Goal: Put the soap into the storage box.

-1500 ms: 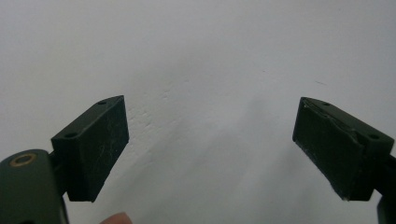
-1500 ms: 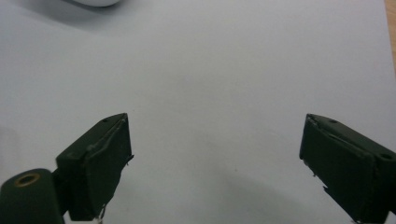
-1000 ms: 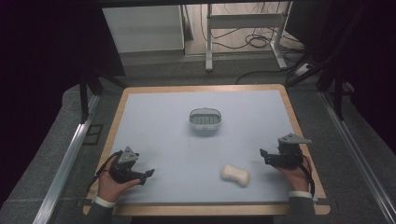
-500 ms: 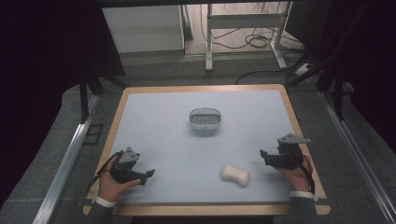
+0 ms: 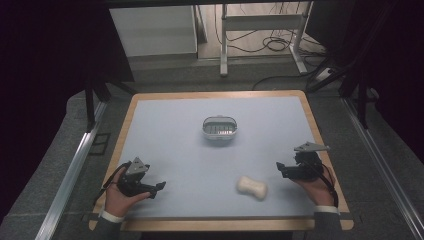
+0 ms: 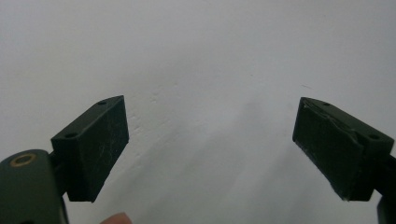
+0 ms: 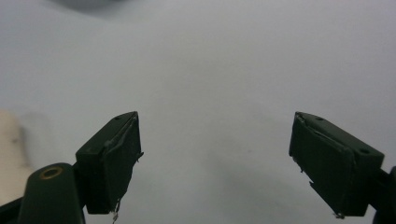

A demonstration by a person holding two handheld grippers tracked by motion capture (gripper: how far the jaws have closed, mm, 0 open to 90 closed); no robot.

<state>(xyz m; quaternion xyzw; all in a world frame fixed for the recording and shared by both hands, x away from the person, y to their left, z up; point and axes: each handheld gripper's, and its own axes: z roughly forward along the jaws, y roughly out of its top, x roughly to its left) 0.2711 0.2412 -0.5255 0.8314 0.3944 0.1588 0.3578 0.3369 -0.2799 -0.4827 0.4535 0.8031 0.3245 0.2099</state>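
Since a second ago, my left gripper (image 5: 159, 187) has slid slightly nearer the table's (image 5: 165, 130) front edge; nothing else has shifted. Both sets of jaws stand spread wide, holding nothing. From the grey dish (image 5: 219, 129) at centre, the cream soap-like lump (image 5: 251, 187) lies toward me, just beside my right gripper (image 5: 281, 168).

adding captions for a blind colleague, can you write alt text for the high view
A person holds an open claw in each hand near the front of a pale blue table: the left claw at front left, the right claw at front right. A cream bone-shaped object lies beside the right claw, and a small oval container sits mid-table.
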